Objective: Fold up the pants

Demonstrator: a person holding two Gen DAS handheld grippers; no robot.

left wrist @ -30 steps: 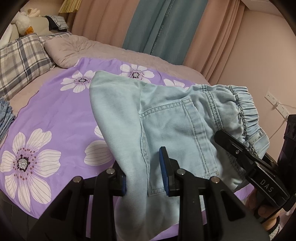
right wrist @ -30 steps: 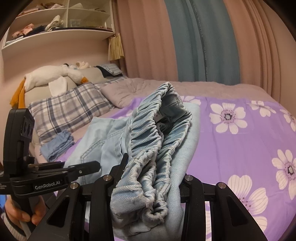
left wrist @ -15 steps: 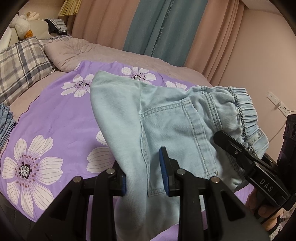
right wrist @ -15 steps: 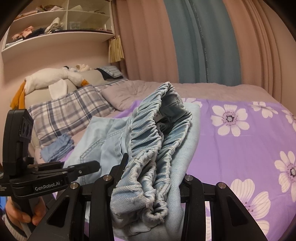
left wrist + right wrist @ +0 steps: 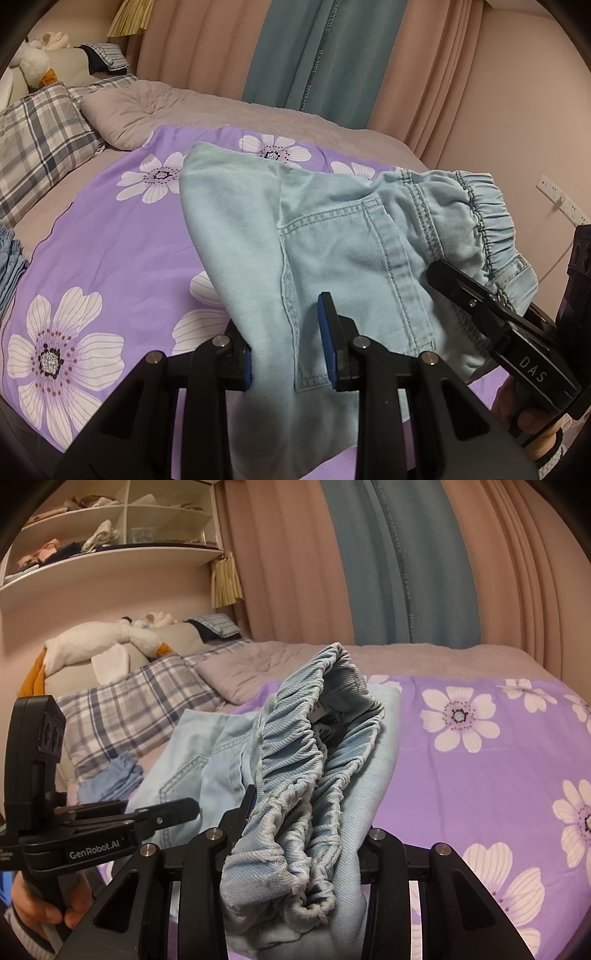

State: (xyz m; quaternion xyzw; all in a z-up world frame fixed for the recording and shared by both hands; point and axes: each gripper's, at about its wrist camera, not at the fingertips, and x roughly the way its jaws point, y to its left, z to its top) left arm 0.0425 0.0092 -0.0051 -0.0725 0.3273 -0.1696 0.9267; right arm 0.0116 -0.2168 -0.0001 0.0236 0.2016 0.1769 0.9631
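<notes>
In the left wrist view, the left gripper (image 5: pixel 290 343) pinched a fold of the pants (image 5: pixel 332 236), held above the sheet (image 5: pixel 110 229); the right gripper (image 5: pixel 480 306) clamped the waistband (image 5: pixel 491 221).

In the right wrist view, the right gripper (image 5: pixel 303 834) gripped the bunched waistband (image 5: pixel 306 775) over the sheet (image 5: pixel 480 775), the left gripper (image 5: pixel 162 814) beside it.

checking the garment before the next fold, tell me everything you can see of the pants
The pants are light blue, denim-like, with a gathered elastic waistband, a stitched patch pocket and topstitched seams. They are already doubled over and held up above the purple floral sheet, far end draping toward it. The left hand-held gripper clamps the fabric by the pocket; the right hand-held gripper clamps the bunched waistband.
</notes>
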